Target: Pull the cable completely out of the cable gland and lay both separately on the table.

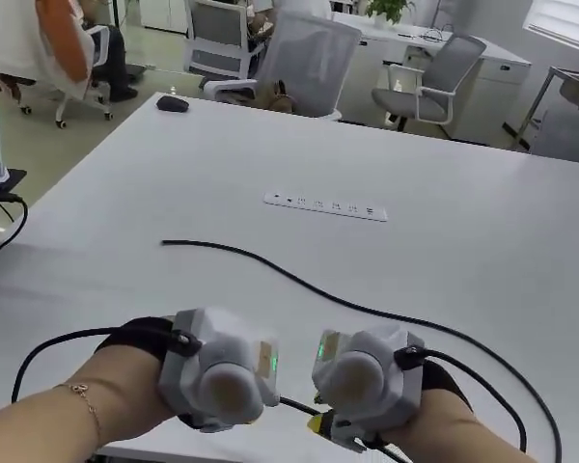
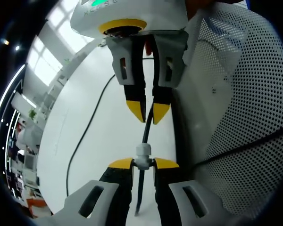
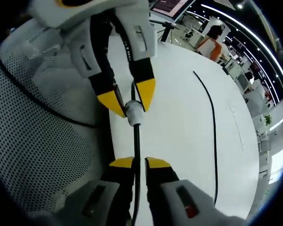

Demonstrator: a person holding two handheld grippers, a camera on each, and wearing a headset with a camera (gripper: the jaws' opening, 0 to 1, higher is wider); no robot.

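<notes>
– How are the left gripper's fingers set?
– Narrow. The left gripper (image 2: 143, 163) presses its yellow tips on the white cable gland (image 2: 142, 155), one from each side, over the near edge of the table (image 1: 444, 241).
– And the right one?
– The right gripper (image 3: 134, 163) is almost closed, pinching the black cable (image 3: 136, 141) just beside the gland. The two grippers face each other tip to tip, close together, with a short bare stretch of cable between them.
– Is the cable out of the gland?
– No. It runs into the gland, and in the left gripper view it comes out the other side too, between that gripper's own fingers.
– What does the head view add?
– There the white gripper bodies cover the tips, but the rest of the cable shows. It sweeps over the table from the near right to a free end at the far left, nearer than a power strip (image 1: 325, 205).
</notes>
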